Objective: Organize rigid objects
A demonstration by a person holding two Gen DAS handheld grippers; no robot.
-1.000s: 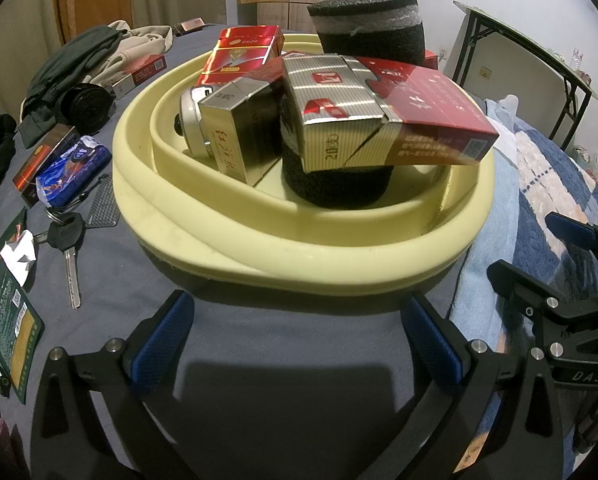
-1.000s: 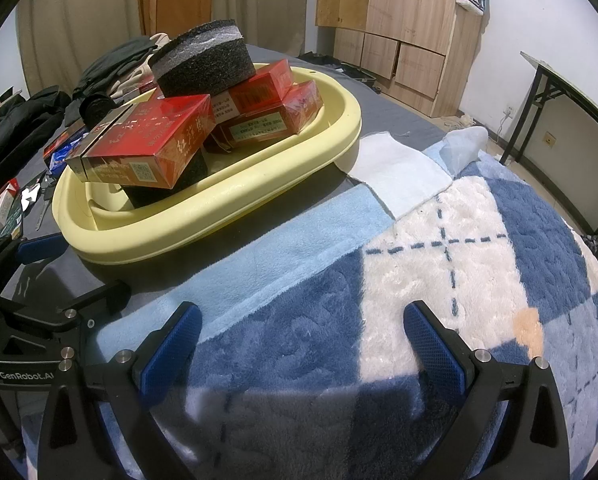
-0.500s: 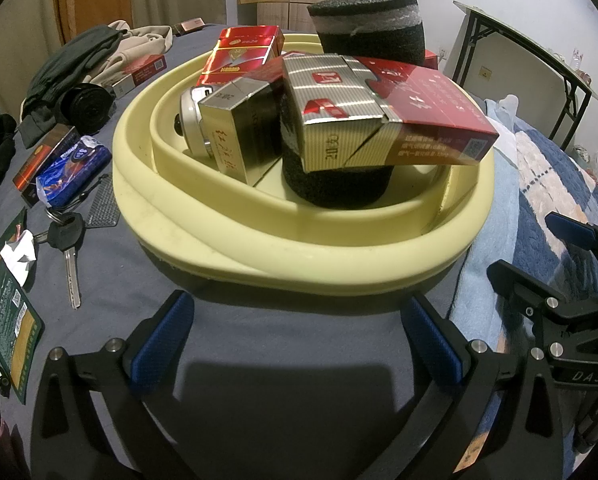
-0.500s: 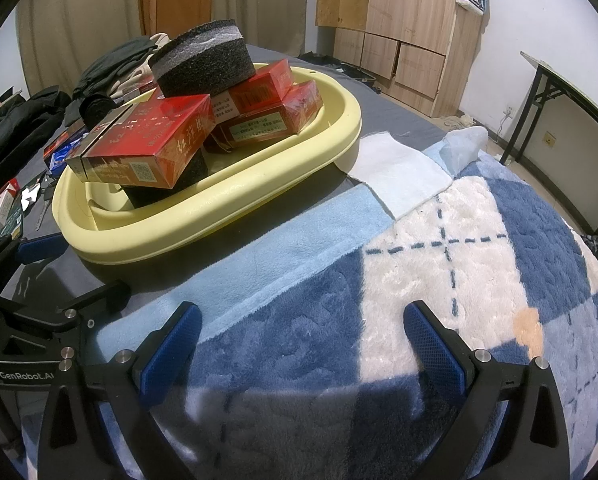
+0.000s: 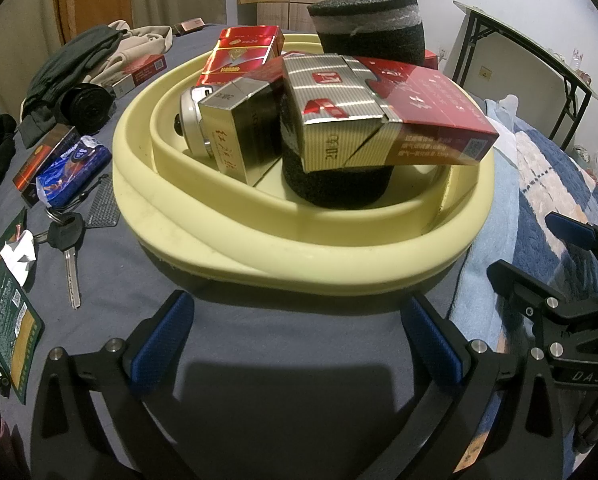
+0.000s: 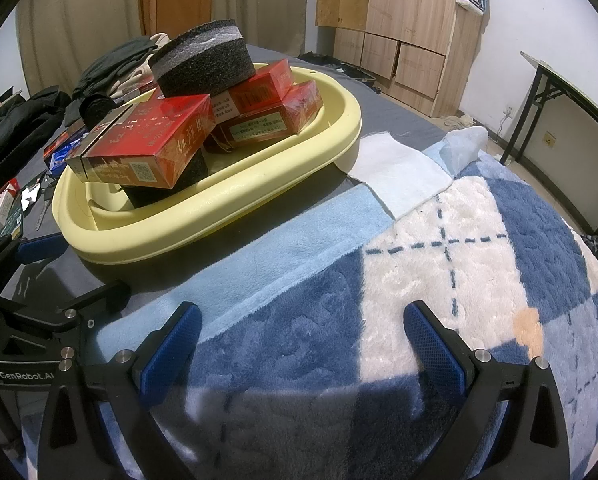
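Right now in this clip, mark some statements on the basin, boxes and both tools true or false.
1. The left tool grips a red box. False: it is open and empty.
2. A red carton rests on a black foam cylinder inside the yellow basin. True.
3. The keys lie in the basin. False: they lie on the grey sheet beside it.
4. The right tool is open above the plaid blanket. True.
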